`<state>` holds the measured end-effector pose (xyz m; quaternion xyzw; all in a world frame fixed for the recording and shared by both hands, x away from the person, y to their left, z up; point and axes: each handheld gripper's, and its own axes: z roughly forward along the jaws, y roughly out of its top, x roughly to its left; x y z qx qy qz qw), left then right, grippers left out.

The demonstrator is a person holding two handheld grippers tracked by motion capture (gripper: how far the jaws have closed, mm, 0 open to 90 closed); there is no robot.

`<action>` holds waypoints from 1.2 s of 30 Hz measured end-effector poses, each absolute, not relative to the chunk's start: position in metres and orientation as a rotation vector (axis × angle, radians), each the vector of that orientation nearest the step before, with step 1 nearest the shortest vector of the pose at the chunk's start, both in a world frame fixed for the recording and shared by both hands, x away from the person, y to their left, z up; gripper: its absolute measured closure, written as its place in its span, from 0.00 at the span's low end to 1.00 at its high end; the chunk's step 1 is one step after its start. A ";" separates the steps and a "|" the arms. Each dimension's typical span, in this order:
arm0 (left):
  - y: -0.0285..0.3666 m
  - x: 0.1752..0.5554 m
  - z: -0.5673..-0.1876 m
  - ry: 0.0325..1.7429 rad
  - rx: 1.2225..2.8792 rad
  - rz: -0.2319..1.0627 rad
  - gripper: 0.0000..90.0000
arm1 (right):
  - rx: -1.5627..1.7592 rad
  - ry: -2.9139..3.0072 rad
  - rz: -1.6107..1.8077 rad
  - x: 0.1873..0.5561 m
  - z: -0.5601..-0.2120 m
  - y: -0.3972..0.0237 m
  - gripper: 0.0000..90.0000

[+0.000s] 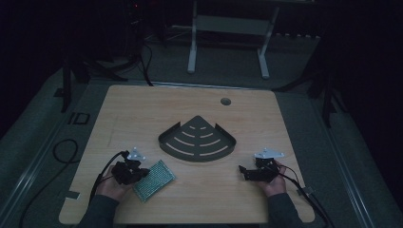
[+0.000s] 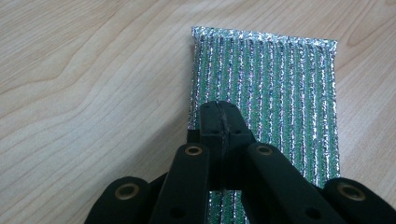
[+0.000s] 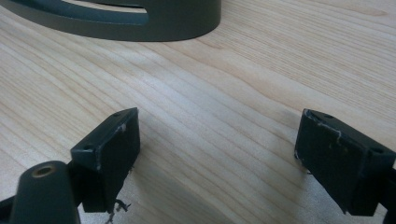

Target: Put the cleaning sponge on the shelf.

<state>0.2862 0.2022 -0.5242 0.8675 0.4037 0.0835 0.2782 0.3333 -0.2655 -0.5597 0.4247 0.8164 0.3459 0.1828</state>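
A green and silver striped scouring pad (image 1: 154, 179) (image 2: 280, 93) lies flat on the wooden table (image 1: 142, 114) near the front left. My left gripper (image 1: 141, 173) (image 2: 219, 112) is shut, its jaws pressed together just over the pad's near left part; I see nothing pinched between them. A dark metal quarter-round corner shelf (image 1: 199, 157) (image 3: 140, 21) with curved slots sits at the table's middle. My right gripper (image 1: 243, 173) (image 3: 219, 149) is open and low over bare wood at the front right, short of the shelf's curved rim, with nothing between its fingers.
The room is dim. A round cable hole (image 1: 225, 101) is at the table's far side. White frame legs (image 1: 192, 47) stand on the floor behind. Cables (image 1: 66, 152) loop on the floor at the left, and dark stands flank the table.
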 end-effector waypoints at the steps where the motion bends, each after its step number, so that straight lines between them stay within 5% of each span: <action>1: 0.203 0.286 -0.524 1.086 2.330 0.230 1.00 | 1.197 2.303 0.976 0.333 -0.560 -0.266 0.15; 36: 0.240 0.301 -0.514 1.169 2.333 0.203 0.95 | 1.198 2.304 0.976 0.333 -0.560 -0.266 0.15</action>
